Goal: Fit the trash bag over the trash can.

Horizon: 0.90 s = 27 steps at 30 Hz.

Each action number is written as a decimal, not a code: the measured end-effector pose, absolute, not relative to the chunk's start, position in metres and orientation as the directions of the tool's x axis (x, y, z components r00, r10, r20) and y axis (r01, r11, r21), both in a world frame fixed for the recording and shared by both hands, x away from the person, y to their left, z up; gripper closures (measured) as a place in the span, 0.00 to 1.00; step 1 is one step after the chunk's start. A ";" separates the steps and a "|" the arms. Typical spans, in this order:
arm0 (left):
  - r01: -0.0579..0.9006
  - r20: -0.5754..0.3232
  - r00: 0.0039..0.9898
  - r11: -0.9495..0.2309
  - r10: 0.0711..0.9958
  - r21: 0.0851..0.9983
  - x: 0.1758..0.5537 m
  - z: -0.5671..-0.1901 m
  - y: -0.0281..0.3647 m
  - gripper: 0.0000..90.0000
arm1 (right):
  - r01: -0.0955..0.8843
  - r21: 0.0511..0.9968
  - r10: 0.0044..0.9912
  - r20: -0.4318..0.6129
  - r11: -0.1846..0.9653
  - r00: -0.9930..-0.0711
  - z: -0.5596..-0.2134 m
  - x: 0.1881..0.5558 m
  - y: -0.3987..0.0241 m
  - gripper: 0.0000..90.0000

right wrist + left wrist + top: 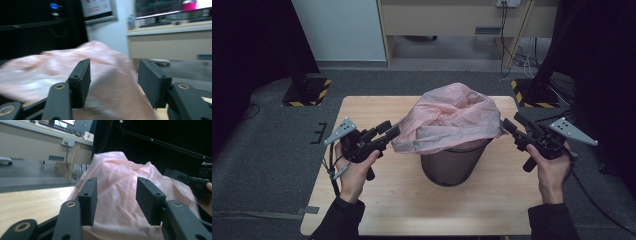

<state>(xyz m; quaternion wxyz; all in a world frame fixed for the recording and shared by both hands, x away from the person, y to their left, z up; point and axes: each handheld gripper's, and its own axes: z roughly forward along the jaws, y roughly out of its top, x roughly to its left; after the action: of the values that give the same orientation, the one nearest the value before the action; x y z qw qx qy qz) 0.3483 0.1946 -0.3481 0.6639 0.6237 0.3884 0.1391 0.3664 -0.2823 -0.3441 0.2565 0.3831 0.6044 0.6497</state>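
Observation:
A crumpled pink plastic bag (pixel 452 117) is draped over the mouth of a dark round bin (pixel 454 162) that stands in the middle of the wooden table (pixel 412 200). My left gripper (pixel 389 129) hovers by the bag's left edge, jaws apart, pads pressing on nothing. The right gripper (pixel 512 122) hovers at the bag's right edge, also open. In the left gripper view the bag (pixel 120 185) lies just beyond the open left gripper (pixel 117 192), with the other gripper (pixel 185 180) at the far side. In the right gripper view the bag (pixel 50 70) lies beyond the open right gripper (pixel 113 72).
The table stands on grey carpet. Two black stand bases with yellow-black tape (pixel 307 92) (pixel 532 92) sit beyond its far corners. A wooden desk (pixel 462 20) with hanging cables (pixel 512 45) is at the back. Bare tabletop lies in front of the bin.

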 end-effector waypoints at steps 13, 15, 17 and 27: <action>0.370 -0.375 0.703 0.139 0.605 0.919 0.327 -0.362 0.177 0.47 | 0.151 0.979 0.717 0.201 -0.134 -0.668 -0.356 0.344 -0.270 0.45; 0.377 -0.376 0.708 0.130 0.598 0.917 0.327 -0.365 0.174 0.46 | 0.150 0.980 0.704 0.199 -0.131 -0.682 -0.358 0.343 -0.270 0.45; 0.382 -0.376 0.711 0.122 0.595 0.916 0.327 -0.368 0.169 0.45 | 0.147 0.981 0.693 0.194 -0.127 -0.694 -0.360 0.344 -0.268 0.46; 0.409 -0.373 0.721 0.075 0.584 0.909 0.330 -0.385 0.152 0.42 | 0.119 0.981 0.644 0.191 -0.154 -0.741 -0.364 0.344 -0.264 0.65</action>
<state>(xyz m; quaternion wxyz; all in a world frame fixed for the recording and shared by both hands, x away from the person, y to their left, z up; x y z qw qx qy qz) 0.3303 0.1519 -0.3845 0.6347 0.6764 0.3672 0.0689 0.3437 -0.2645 -0.3639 0.1889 0.3065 0.6222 0.6952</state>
